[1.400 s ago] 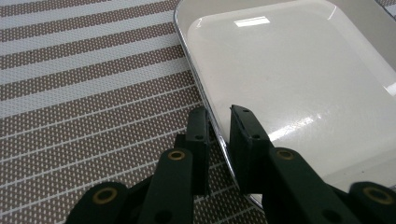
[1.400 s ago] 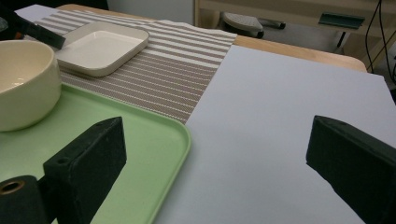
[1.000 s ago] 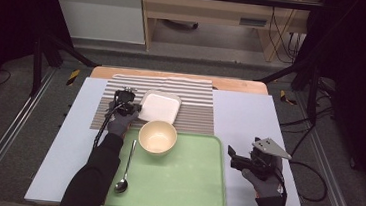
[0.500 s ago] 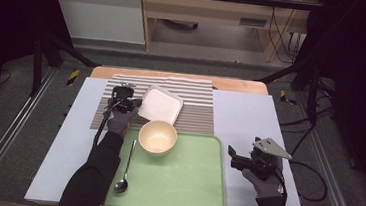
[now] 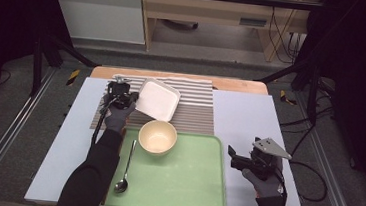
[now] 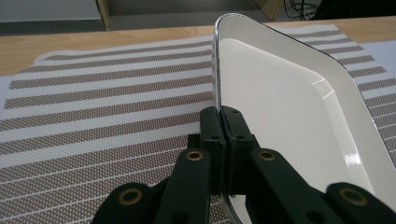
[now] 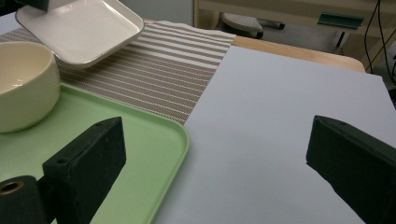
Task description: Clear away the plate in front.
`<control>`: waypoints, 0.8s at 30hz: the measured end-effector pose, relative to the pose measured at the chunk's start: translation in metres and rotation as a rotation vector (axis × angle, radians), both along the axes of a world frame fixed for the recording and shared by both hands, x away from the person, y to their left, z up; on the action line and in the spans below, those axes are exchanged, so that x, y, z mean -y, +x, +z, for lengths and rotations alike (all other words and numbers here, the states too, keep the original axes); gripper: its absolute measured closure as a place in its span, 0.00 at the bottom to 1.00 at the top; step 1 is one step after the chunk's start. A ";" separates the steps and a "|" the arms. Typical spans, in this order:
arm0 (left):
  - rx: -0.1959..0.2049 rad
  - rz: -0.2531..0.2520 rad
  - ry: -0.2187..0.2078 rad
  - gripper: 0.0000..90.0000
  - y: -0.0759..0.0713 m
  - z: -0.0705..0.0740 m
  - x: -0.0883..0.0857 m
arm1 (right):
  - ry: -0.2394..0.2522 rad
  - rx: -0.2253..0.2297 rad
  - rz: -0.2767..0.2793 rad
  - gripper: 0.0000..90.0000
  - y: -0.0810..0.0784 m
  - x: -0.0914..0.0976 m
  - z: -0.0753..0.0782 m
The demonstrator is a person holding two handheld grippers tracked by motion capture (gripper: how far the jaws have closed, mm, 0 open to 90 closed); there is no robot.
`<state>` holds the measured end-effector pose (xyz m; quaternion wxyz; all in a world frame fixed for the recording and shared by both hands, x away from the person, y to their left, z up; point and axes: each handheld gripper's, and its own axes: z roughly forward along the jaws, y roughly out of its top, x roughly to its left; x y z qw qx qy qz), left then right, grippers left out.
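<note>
A white square plate [image 5: 159, 98] hangs tilted just above the striped placemat [image 5: 195, 111]. My left gripper [image 5: 132, 97] is shut on its left rim. In the left gripper view the two jaws [image 6: 223, 126] pinch the thin rim of the plate [image 6: 289, 107] over the placemat [image 6: 93, 116]. My right gripper [image 5: 231, 155] rests open over the pale mat, right of the green tray [image 5: 188, 189]. In the right gripper view its jaws [image 7: 215, 154] stand wide apart with nothing between them, and the plate [image 7: 84, 30] shows raised at the far left.
A cream bowl [image 5: 157, 137] sits on the tray's far left corner, and a metal spoon [image 5: 126, 168] lies along the tray's left side. The bowl [image 7: 21, 84] and tray edge [image 7: 154, 154] lie left of the right gripper. A wooden table edge runs behind the placemat.
The left gripper has lifted the white plate off the placemat, and the plate now tilts and sits higher. The right gripper has not moved.
</note>
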<state>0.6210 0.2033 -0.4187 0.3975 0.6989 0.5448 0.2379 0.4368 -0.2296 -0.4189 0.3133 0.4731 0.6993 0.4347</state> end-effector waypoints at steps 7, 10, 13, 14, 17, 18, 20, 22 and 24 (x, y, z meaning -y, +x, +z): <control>0.061 0.001 -0.022 0.98 -0.009 0.023 -0.003 | -0.002 0.002 0.000 0.05 0.000 0.000 0.000; 0.080 -0.005 -0.031 0.98 -0.014 0.032 -0.004 | -0.003 0.000 0.000 0.05 -0.001 0.000 0.001; 0.103 -0.020 -0.040 0.98 -0.021 0.042 -0.004 | -0.002 0.001 -0.001 0.05 -0.001 0.000 0.001; 0.109 -0.022 -0.041 0.98 -0.023 0.044 -0.004 | 0.000 0.000 -0.001 0.05 -0.001 0.000 0.001; 0.125 -0.035 -0.048 0.98 -0.030 0.051 -0.004 | -0.001 0.002 0.000 0.05 -0.001 0.000 0.001; 0.131 -0.040 -0.049 0.98 -0.033 0.053 -0.003 | -0.002 0.003 0.000 0.05 -0.001 0.000 0.001; 0.143 -0.052 -0.056 0.98 -0.039 0.059 -0.003 | -0.003 0.003 0.000 0.05 -0.002 -0.001 0.002; 0.160 -0.069 -0.062 0.98 -0.046 0.064 -0.002 | -0.003 0.001 0.000 0.05 -0.002 -0.001 0.002; 0.175 -0.086 -0.062 0.98 -0.053 0.070 0.000 | -0.006 0.002 0.001 0.05 -0.002 -0.001 0.002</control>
